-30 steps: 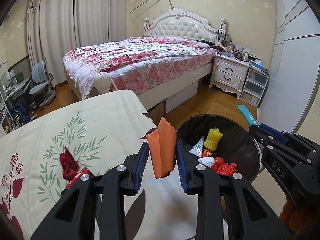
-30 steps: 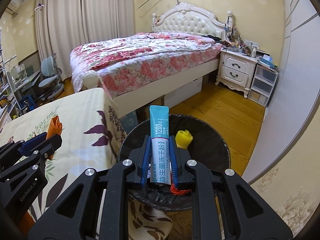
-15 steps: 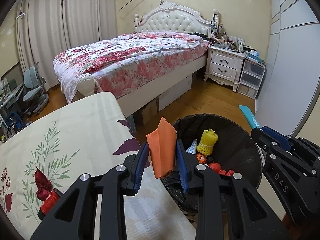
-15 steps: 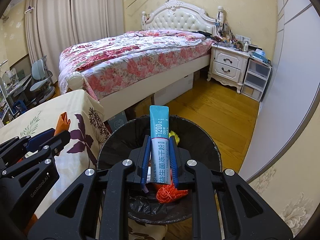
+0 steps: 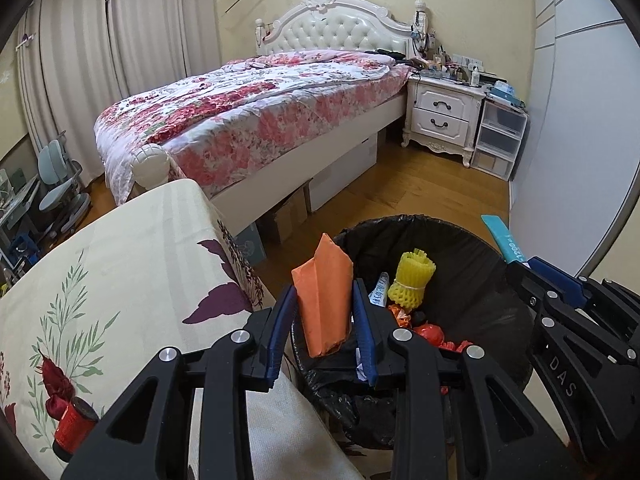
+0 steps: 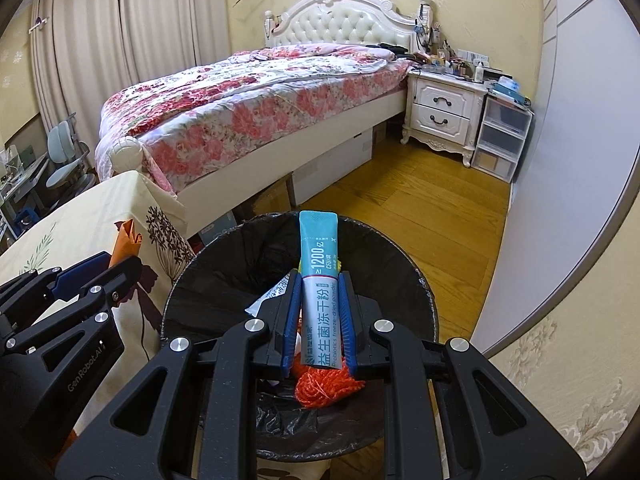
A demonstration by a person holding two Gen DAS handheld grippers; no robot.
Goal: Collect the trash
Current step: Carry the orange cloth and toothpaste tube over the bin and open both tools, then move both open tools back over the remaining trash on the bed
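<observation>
My left gripper is shut on a folded orange paper packet, held over the near-left rim of the black-lined trash bin. My right gripper is shut on a blue and grey powder sachet, which stands upright above the middle of the bin. Inside the bin lie a yellow foam net, red wrappers, an orange net and a white sachet. The right gripper also shows at the bin's right side in the left wrist view.
A table with a floral cloth stands left of the bin, with a red item near its front. Behind are a bed, a white nightstand, plastic drawers and wooden floor.
Both grippers have moved forward and down toward the bin. The orange packet now hangs over the bin's edge instead of the table, and the sachet sits lower over the bin's middle.
</observation>
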